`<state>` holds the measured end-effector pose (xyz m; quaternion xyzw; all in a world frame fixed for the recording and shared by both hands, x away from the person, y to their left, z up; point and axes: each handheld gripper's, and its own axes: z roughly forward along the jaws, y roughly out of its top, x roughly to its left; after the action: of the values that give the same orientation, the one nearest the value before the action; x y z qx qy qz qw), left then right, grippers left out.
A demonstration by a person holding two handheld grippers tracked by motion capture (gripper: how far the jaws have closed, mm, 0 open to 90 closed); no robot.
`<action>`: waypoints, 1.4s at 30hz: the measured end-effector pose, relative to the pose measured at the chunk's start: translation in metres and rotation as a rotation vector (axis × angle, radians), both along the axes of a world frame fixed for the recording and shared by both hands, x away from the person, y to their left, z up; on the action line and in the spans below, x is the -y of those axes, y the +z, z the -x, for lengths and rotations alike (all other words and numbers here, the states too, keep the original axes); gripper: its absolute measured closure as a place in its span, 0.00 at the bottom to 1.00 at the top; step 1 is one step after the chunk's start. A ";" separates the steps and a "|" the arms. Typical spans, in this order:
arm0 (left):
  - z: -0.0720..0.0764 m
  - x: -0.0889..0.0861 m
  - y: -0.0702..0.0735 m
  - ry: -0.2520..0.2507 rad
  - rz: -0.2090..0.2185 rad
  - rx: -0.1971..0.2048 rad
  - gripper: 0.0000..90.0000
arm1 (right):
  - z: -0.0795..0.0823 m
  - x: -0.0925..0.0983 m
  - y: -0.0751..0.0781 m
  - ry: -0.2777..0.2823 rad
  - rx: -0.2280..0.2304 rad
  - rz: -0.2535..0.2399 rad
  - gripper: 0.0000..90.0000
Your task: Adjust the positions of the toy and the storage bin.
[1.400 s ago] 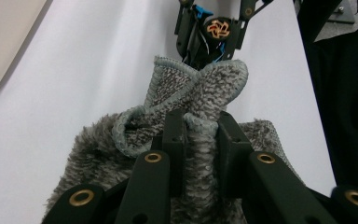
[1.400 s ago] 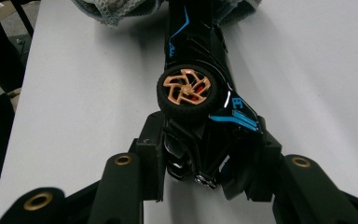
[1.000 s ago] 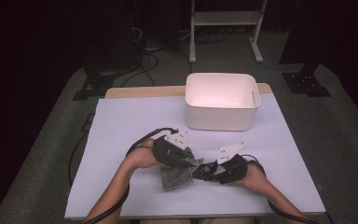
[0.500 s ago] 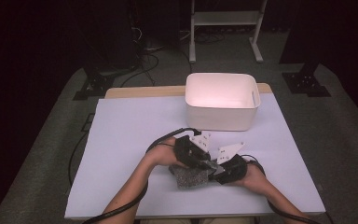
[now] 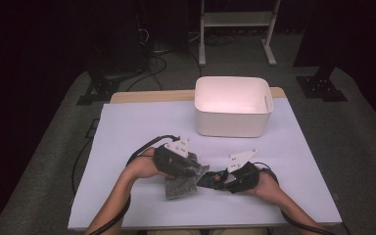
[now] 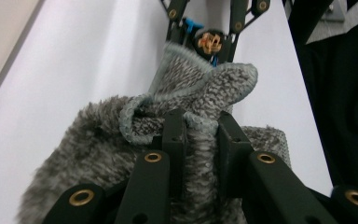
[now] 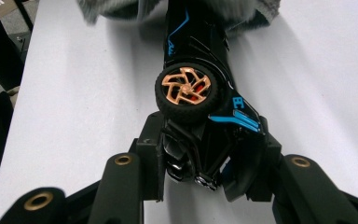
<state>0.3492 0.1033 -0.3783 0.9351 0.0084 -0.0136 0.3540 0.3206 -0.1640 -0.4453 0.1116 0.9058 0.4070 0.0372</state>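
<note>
A grey fluffy cloth [image 5: 181, 186] [image 6: 98, 154] lies bunched near the table's front, and my left gripper [image 5: 196, 169] [image 6: 201, 135] is shut on a fold of it. Its free end drapes over the far end of a black toy car [image 5: 214, 179] [image 7: 200, 88] with blue trim and copper wheels. My right gripper [image 5: 225, 182] [image 7: 209, 161] is shut on the car's near end, the car turned on its side with one wheel facing up. In the left gripper view the car's wheel [image 6: 209, 43] shows just beyond the cloth.
A white plastic bin [image 5: 233, 106] stands at the back right of the white table [image 5: 127, 132]. Cables trail from both grippers toward the person's forearms. Dark floor, stands and more cables lie beyond the table's far edge.
The left hand swung right with the cloth toward the car, then drew back a little to the left. The right hand and the car stayed put.
</note>
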 end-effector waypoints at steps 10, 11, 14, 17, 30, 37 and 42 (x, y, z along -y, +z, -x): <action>0.003 -0.050 -0.011 0.107 0.014 -0.017 0.85 | 0.000 0.000 0.000 0.002 -0.001 0.000 0.64; 0.003 -0.053 -0.013 0.116 0.018 -0.022 0.85 | 0.000 0.000 0.000 0.001 -0.004 -0.001 0.64; 0.003 -0.060 -0.021 0.143 0.036 -0.040 0.85 | 0.000 0.000 0.000 0.001 -0.003 0.001 0.64; 0.003 -0.059 -0.028 0.158 0.053 -0.047 0.85 | -0.001 0.000 0.000 0.000 -0.005 0.002 0.63; 0.004 -0.053 -0.033 0.139 0.089 -0.053 0.85 | -0.012 -0.047 0.034 0.061 -0.047 0.145 0.48; 0.005 -0.053 -0.033 0.133 0.104 -0.052 0.85 | -0.021 -0.087 0.035 0.097 -0.036 0.299 0.56; 0.004 -0.052 -0.032 0.126 0.106 -0.053 0.85 | -0.024 -0.093 0.035 0.097 -0.038 0.329 0.62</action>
<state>0.3453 0.1557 -0.4099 0.9119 0.0758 -0.0165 0.4030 0.3450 -0.0713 -0.4102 0.0680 0.9650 0.2526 0.0180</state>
